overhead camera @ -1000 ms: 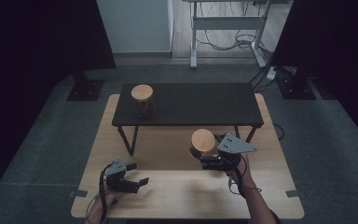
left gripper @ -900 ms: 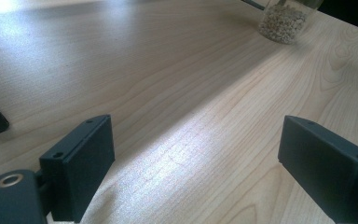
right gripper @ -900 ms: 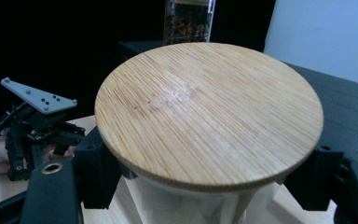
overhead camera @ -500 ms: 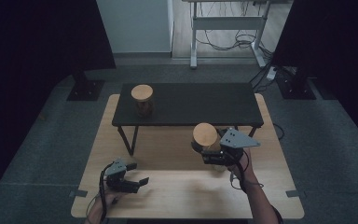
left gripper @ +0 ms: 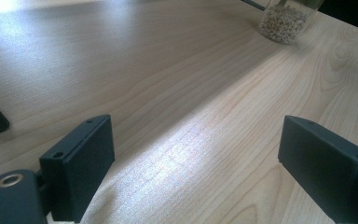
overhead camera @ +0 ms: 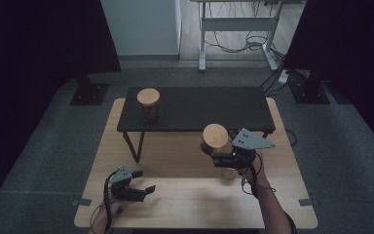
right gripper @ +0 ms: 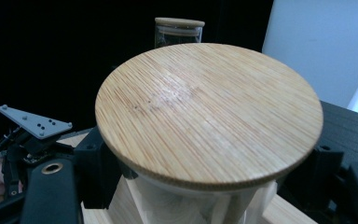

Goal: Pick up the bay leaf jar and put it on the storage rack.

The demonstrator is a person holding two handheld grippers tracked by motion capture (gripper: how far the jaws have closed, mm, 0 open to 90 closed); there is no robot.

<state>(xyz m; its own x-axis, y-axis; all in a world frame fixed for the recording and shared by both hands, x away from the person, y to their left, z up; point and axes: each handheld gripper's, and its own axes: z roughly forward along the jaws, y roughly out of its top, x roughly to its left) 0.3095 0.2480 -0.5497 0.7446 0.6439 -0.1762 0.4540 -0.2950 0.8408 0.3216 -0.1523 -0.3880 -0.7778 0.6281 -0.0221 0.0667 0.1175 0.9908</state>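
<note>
My right gripper (overhead camera: 213,155) is shut on a clear glass jar with a round bamboo lid (overhead camera: 215,136), held above the wooden table just in front of the low black table (overhead camera: 214,105). In the right gripper view the lid (right gripper: 209,112) is close up and the black jaws press the glass from both sides below it. A second lidded jar (overhead camera: 149,105) stands on the black table's left end and appears again behind the lid (right gripper: 179,30). My left gripper (overhead camera: 143,191) rests open on the wood near the front left, with bare wood between its jaws (left gripper: 191,163).
The wooden table (overhead camera: 185,214) carries the black table at its back. A glass base holding pale grains (left gripper: 283,18) stands on the wood, far right in the left gripper view. Desk legs and cables (overhead camera: 233,44) lie on the floor beyond.
My right gripper has carried the lidded jar a little up and away, toward the black table. The left gripper has stayed where it was, open.
</note>
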